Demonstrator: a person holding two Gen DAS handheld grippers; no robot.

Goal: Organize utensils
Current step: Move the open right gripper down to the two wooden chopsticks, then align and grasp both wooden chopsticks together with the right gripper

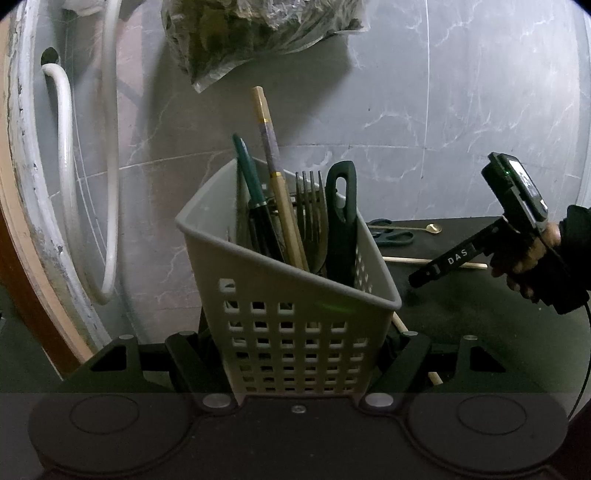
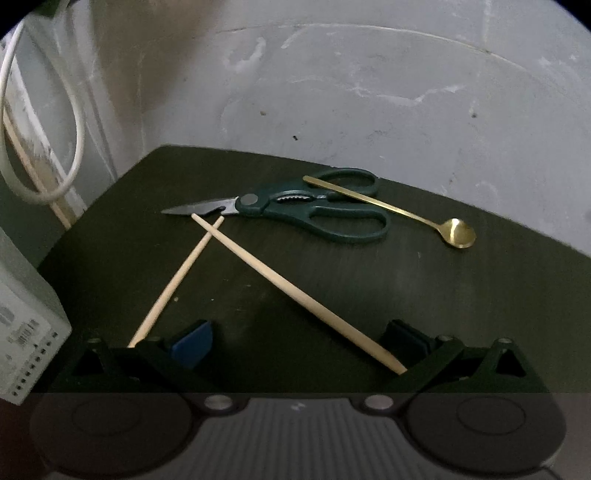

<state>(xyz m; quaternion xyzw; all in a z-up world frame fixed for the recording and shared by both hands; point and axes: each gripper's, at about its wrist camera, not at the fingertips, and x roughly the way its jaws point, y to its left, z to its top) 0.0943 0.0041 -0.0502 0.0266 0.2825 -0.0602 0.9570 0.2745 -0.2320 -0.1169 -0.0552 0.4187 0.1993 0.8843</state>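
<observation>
Between the fingers of the left gripper (image 1: 299, 369) stands a grey perforated caddy (image 1: 295, 325), clamped at its lower walls by jaws closed in on it; its base is hidden below the gripper body, so whether it rests on the dark table (image 1: 480, 332) cannot be told. Its contents crowd together and their lower ends are lost behind the wall: a green-handled utensil (image 1: 245, 166), a long gold-and-patterned chopstick (image 1: 275, 177), a fork (image 1: 311, 206) with tines up, and a black handle with a hanging slot (image 1: 341, 221). What darker pieces lie behind them is hard to make out.

Off to the right in that view, a hand (image 1: 532, 258) in a dark sleeve holds the right gripper (image 1: 424, 277) tilted down over the table. From its own camera, the right gripper (image 2: 299, 339) has its jaws spread wide with nothing clasped; a wooden chopstick (image 2: 295, 291) runs between them on the table, its thick end cut off behind the right finger. A second chopstick (image 2: 177, 280) crosses it near the tips and vanishes behind the left finger. Beyond lie green-handled scissors (image 2: 295, 206) with a gold spoon (image 2: 406, 214) resting its handle across them. Only a corner of the caddy (image 2: 26, 332) shows at the left edge.

A white hose (image 1: 66, 166) and a plastic bag (image 1: 251, 33) hang by the marbled wall (image 1: 461, 92), the bag's top cropped.
</observation>
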